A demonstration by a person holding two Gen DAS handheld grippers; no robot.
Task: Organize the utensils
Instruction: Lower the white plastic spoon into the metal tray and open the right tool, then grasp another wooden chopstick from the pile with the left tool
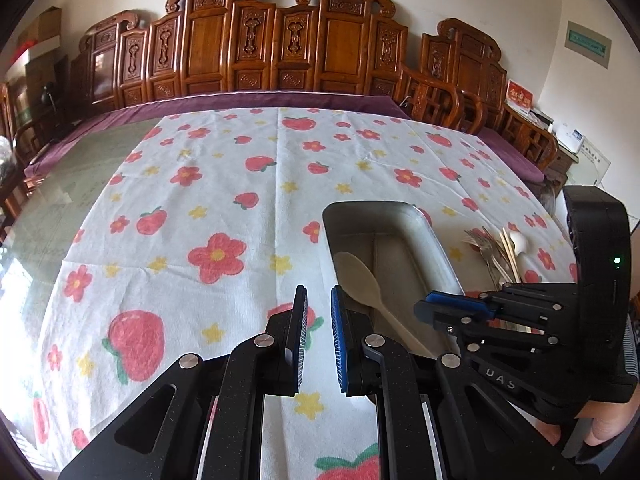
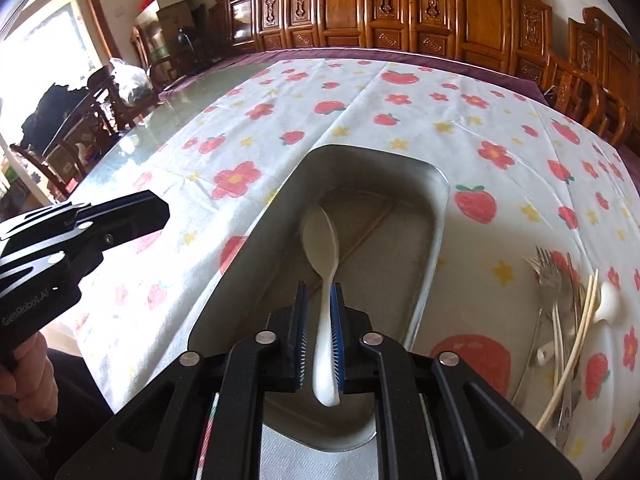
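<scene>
Right tool (image 2: 319,308) is clamped on the white spoon (image 2: 325,280) by its handle, bowl pointing forward and down over the metal tray (image 2: 434,240), long axis along the tray's length. Left tool (image 1: 319,332) is nearly closed on nothing, just left of the tray. Remaining forks and chopsticks (image 2: 560,320) lie on the bench right of the tray, nearer the right tool.

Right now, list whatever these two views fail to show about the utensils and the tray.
- Metal tray: near end hidden by the right tongs in the right wrist view.
- Utensil pile: forks, chopsticks and spoons overlap, so no count possible; in the left wrist view the right tongs cover its lower part.
- White spoon: handle partly hidden between the pads.
</scene>
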